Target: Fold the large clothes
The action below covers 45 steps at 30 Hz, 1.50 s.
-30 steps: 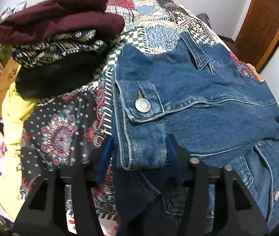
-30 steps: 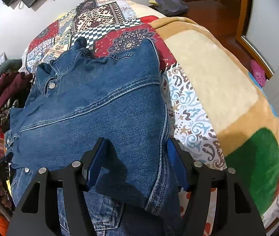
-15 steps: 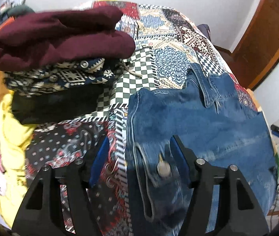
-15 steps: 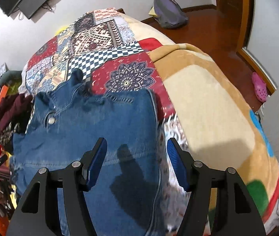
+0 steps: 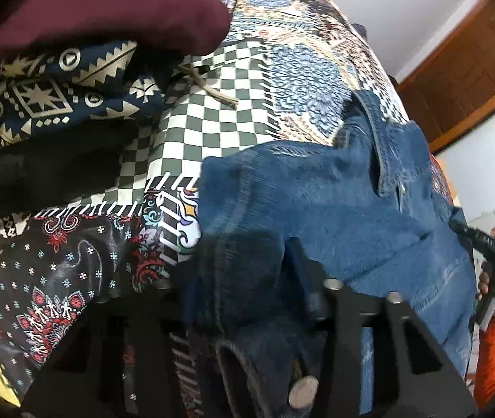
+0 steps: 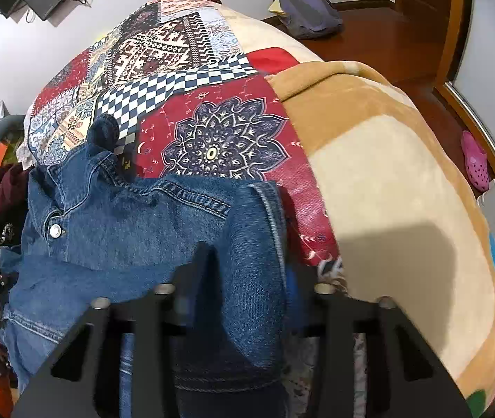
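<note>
A blue denim jacket lies on a patchwork bed cover, collar toward the far end. My left gripper is shut on the jacket's left edge; denim bunches between and over the fingers. In the right wrist view the jacket spreads to the left, and my right gripper is shut on its right edge, with cloth draped over the fingers so they are mostly hidden.
A stack of folded clothes, maroon on top of a navy patterned piece, sits at the far left. A tan and cream blanket covers the bed's right side. A grey bag lies on the wooden floor.
Both grippers moved forward toward the collar, carrying the jacket's lower part with them, and have closed on the denim. The clothes stack now looms closer on the left.
</note>
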{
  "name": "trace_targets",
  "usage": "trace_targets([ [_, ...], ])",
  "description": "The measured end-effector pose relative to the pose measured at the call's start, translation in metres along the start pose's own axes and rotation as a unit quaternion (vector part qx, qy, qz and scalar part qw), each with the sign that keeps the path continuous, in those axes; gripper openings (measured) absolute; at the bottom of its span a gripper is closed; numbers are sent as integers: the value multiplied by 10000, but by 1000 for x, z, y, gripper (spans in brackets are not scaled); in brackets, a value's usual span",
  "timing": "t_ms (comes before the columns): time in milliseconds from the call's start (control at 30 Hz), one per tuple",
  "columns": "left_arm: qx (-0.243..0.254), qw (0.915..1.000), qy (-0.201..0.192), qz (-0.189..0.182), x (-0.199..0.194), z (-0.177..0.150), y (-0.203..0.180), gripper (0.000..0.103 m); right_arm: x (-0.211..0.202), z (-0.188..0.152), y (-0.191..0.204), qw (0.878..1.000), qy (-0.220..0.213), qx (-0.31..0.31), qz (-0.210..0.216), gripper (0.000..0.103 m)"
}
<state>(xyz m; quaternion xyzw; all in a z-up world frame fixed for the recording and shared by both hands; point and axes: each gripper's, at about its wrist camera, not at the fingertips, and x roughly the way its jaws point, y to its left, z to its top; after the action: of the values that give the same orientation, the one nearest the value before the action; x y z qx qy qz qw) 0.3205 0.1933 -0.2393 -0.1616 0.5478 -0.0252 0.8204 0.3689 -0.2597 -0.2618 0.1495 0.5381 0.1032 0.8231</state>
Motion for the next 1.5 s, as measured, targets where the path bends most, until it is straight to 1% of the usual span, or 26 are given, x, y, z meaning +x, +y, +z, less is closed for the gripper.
trace_targets([
  [33,-2,10000,-14,-29,-1,1,-1,23,-1,1,0,10000,2,-5,7,18],
  [67,42,10000,-62,-44,-4,1,-2,19,-5,2,2,10000,-20,-15,17,16],
  [133,298,9991,-313,29,-19,0,-14,12,-12,5,5,9999,-59,-79,70,14],
  [200,518,9971,-541,137,-36,2,-27,10,-30,7,12,9994,-230,-209,134,13],
  [367,660,9928,-957,297,-76,15,-48,8,-71,20,36,9959,-681,-491,326,13],
  [433,711,9908,-1114,296,-89,24,-54,8,-85,26,44,9939,-843,-601,379,13],
  [500,730,9896,-1216,248,-98,37,-58,8,-98,35,56,9910,-1020,-779,370,13],
  [633,884,9860,-1367,372,-101,57,-70,8,-106,55,72,9874,-1219,-951,350,12],
  [833,970,9825,-1464,616,-83,95,-78,8,-87,91,81,9863,-1357,-913,229,12],
  [933,964,9821,-1383,845,-62,116,-75,8,-72,105,82,9873,-1346,-841,95,11],
  [1000,955,9812,-1303,1051,-46,126,-71,8,-54,117,80,9889,-1260,-778,-86,11],
  [1100,845,9833,-1112,1170,-22,139,-58,10,-32,124,72,9907,-1116,-718,-299,11],
  [1167,814,9842,-965,1238,-11,142,-51,14,-20,125,65,9923,-997,-647,-362,11],
  [1200,826,9837,-928,1298,-8,142,-50,17,-16,125,61,9928,-950,-615,-385,11],
  [1267,903,9804,-916,1493,-6,138,-48,19,-11,125,59,9923,-930,-649,-490,13],
  [1300,948,9774,-940,1638,-7,137,-47,20,-12,124,59,9914,-959,-662,-589,13],
  [1367,977,9741,-1008,1773,-12,135,-44,20,-16,124,58,9896,-1020,-653,-776,14],
  [1400,953,9741,-1036,1770,-18,134,-42,20,-19,123,58,9895,-1004,-632,-826,14],
  [1467,917,9756,-1065,1689,-28,132,-40,20,-28,123,57,9906,-955,-589,-779,16],
  [1500,918,9753,-1112,1670,-37,128,-40,20,-36,121,59,9913,-938,-580,-718,21],
])
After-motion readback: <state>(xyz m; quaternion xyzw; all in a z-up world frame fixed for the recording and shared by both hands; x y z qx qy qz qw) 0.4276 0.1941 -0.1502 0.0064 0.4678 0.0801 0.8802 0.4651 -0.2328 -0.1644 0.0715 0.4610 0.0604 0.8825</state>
